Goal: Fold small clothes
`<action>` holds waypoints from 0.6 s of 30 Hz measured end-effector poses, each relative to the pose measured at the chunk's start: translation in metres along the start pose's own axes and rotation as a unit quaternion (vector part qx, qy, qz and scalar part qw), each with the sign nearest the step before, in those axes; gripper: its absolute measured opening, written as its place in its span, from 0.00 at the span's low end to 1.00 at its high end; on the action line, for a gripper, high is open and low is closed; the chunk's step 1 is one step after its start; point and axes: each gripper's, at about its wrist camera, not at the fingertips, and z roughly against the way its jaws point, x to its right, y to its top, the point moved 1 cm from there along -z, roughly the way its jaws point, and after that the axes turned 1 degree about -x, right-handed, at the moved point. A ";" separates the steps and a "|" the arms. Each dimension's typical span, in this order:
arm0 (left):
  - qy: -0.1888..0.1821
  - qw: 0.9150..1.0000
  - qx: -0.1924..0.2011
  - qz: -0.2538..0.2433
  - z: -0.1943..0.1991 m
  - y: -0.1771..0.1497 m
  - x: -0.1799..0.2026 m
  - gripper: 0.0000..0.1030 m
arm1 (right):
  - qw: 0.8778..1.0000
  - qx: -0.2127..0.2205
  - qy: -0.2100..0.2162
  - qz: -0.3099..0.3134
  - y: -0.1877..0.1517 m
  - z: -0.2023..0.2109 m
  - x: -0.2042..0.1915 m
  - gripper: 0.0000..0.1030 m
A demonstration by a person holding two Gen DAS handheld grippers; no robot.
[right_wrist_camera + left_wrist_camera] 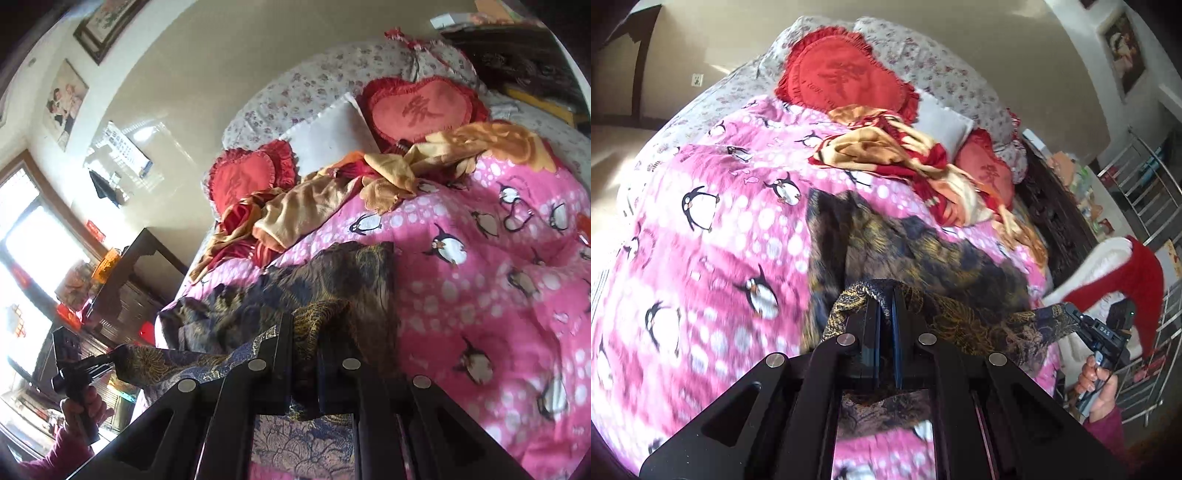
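Right, scene: I am working over a bed [701,258] under a pink fleece cover printed with penguins and white dots.
Left tongs: my left tongs [886,295] are pressed fully together on a bunched edge of the dark garment [923,251]; the cloth wraps over the fingertips.
Garment: thin, dark blue-black fabric with a gold leafy print, limp and slightly shiny. Its far part lies on the bed cover near the middle; its near edge is lifted and stretched between my two tongs.
Right tongs: my right tongs [306,325] are nearly closed, pinching a gathered fold of the same edge. From the left wrist view I also see this tool at the right, held by a hand [1099,384], with cloth running to its tip.
Far clutter: a crumpled red-and-tan blanket [905,158] sits just beyond the garment, with red heart-shaped frilled cushions [842,74] and a white pillow [942,122] farther off.
Risk, slip: the fabric looks slick and each grip holds only a small bunch, so I judge a hard pull could draw it free.
Risk, skew: uneven tension between my hands would likely lay the fold crooked.
Risk, drag: fleece pile may catch the trailing part and wrinkle it, or push it into the blanket.
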 end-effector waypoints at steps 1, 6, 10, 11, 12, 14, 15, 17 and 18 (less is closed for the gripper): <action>0.006 1.000 -0.006 0.003 -0.011 0.005 -0.003 0.03 | 1.000 -0.004 -0.006 -0.003 0.005 -0.009 0.003 0.09; 0.022 0.997 -0.057 0.053 -0.060 0.025 -0.030 0.04 | 0.997 -0.045 -0.034 -0.061 0.029 -0.067 0.038 0.12; 0.022 0.997 -0.059 0.046 -0.056 0.033 -0.029 0.41 | 0.997 -0.015 -0.034 -0.065 0.043 -0.057 0.044 0.37; 0.025 0.998 -0.045 0.034 -0.047 0.033 -0.025 0.51 | 0.997 0.005 -0.035 -0.063 0.044 -0.046 0.043 0.47; 0.026 0.999 -0.031 0.022 -0.039 0.033 -0.020 0.62 | 0.997 0.027 -0.030 -0.062 0.044 -0.032 0.041 0.47; 0.027 1.000 -0.009 -0.012 -0.019 0.027 -0.008 0.64 | 0.999 0.027 -0.010 -0.034 0.037 -0.017 0.033 0.47; 0.026 0.999 -0.008 -0.029 -0.013 0.021 -0.003 0.64 | 1.000 0.013 -0.013 -0.009 0.031 -0.014 0.026 0.47; 0.021 0.998 -0.007 -0.062 -0.008 0.005 0.007 0.64 | 0.998 -0.007 -0.035 0.051 0.011 -0.011 0.011 0.40; 0.024 0.996 -0.017 -0.086 -0.010 -0.008 0.013 0.64 | 0.996 -0.020 -0.039 0.075 -0.001 -0.013 0.005 0.38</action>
